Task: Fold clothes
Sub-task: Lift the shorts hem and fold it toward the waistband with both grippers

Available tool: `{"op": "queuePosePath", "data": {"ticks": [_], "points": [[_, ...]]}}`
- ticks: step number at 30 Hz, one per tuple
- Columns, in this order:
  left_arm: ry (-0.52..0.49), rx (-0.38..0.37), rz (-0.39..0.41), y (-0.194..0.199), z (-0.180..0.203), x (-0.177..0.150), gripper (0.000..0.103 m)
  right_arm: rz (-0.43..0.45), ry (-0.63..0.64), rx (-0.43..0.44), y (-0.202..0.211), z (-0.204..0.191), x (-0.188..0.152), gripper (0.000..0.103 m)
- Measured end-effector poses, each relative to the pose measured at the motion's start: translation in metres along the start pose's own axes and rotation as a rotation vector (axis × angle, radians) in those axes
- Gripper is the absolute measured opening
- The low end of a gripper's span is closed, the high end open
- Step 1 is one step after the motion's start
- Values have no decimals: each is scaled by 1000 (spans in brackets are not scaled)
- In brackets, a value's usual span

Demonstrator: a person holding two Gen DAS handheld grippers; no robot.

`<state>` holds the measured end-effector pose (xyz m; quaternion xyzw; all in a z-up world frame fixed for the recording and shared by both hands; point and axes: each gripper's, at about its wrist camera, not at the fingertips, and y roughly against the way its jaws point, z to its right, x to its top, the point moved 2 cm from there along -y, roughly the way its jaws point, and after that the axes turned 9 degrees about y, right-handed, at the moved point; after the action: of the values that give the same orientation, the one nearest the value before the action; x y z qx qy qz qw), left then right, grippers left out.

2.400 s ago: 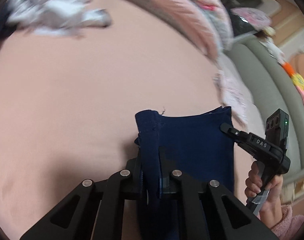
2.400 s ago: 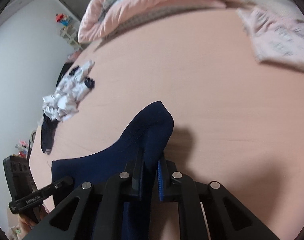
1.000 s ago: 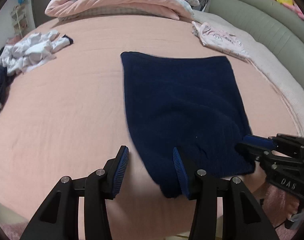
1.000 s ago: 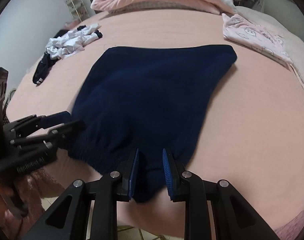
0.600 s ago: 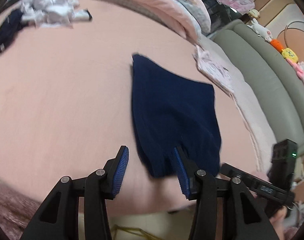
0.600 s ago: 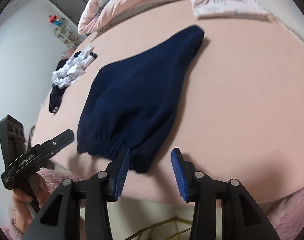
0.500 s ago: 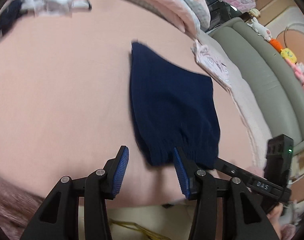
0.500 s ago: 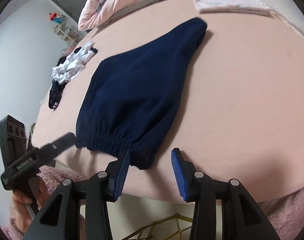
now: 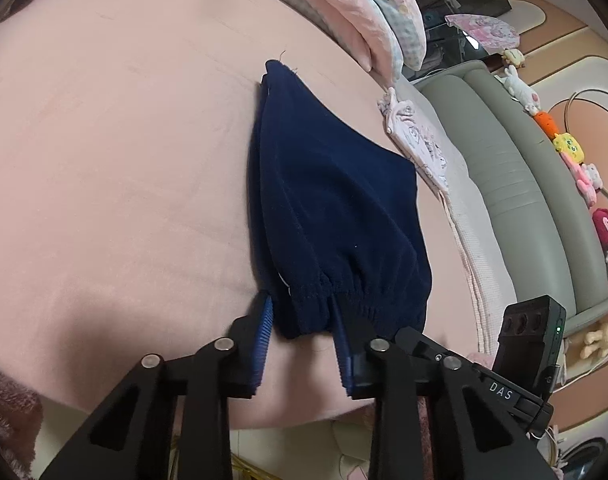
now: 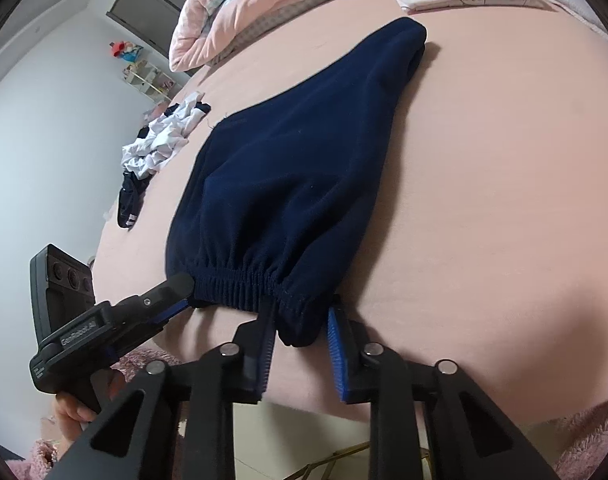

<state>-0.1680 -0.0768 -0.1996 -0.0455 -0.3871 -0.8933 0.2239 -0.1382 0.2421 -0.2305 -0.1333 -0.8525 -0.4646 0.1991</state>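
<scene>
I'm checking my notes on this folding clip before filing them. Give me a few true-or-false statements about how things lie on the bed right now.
1. The navy garment lies on the pink bed. True.
2. The elastic waistband is at the garment's far end. False: it is at the near edge, by the grippers.
3. Each gripper has a waistband corner between its jaws. True: the left gripper and right gripper each straddle one, jaws closing.
4. The crumpled white clothes lie on top of the navy garment. False: they lie apart, further back.
5. A pink printed garment lies beside the navy one. True.
</scene>
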Motion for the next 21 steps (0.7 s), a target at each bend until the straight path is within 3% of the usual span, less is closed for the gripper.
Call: {"op": "queuePosePath", "data": {"ticks": [5, 13, 17, 21], "points": [[-37, 31, -23, 0, 7, -6, 23, -14, 49, -24, 11, -11, -3, 20], [-32, 38, -80, 3, 2, -24, 23, -74, 2, -2, 19, -8, -24, 21], [73, -18, -115, 1, -11, -22, 29, -113, -64, 35, 12, 4, -26, 23], [-1, 7, -102, 5, -4, -27, 24, -113, 0, 10, 15, -5, -26, 23]]}}
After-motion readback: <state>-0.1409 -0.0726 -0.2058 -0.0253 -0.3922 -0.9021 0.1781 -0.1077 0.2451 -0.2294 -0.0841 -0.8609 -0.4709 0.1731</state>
